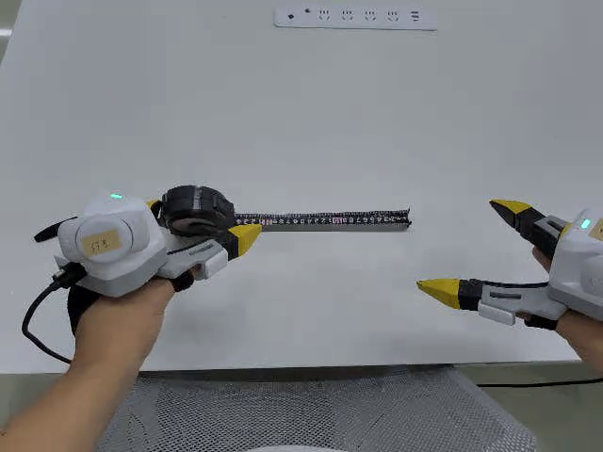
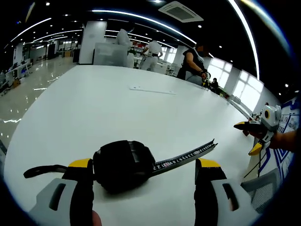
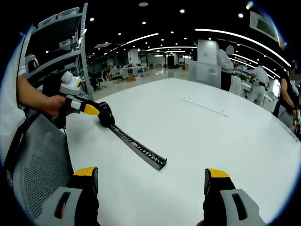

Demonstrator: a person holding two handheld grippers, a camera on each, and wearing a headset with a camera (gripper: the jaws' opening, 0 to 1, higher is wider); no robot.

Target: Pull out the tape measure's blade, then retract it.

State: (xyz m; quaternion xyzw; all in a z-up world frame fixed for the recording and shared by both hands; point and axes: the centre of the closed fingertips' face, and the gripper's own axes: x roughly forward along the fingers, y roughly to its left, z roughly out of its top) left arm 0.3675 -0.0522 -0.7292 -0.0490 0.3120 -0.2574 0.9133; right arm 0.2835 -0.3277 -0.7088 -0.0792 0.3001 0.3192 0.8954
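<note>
Two grippers, left gripper (image 1: 200, 218) and right gripper (image 1: 471, 247), one tape measure (image 1: 193, 209), one power strip (image 1: 355, 17), one table (image 1: 301, 113).

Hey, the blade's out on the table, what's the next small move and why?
Probably close the left gripper on the tape measure case: a gap shows between the case and one jaw. The blade lies out, and the open right gripper is clear of its tip, so retracting comes next.

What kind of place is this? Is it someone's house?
Probably not a house. It looks like a big open office or workshop: long strip lights on the ceiling, metal shelves, people standing at other desks, and a large white table with a power strip.
</note>
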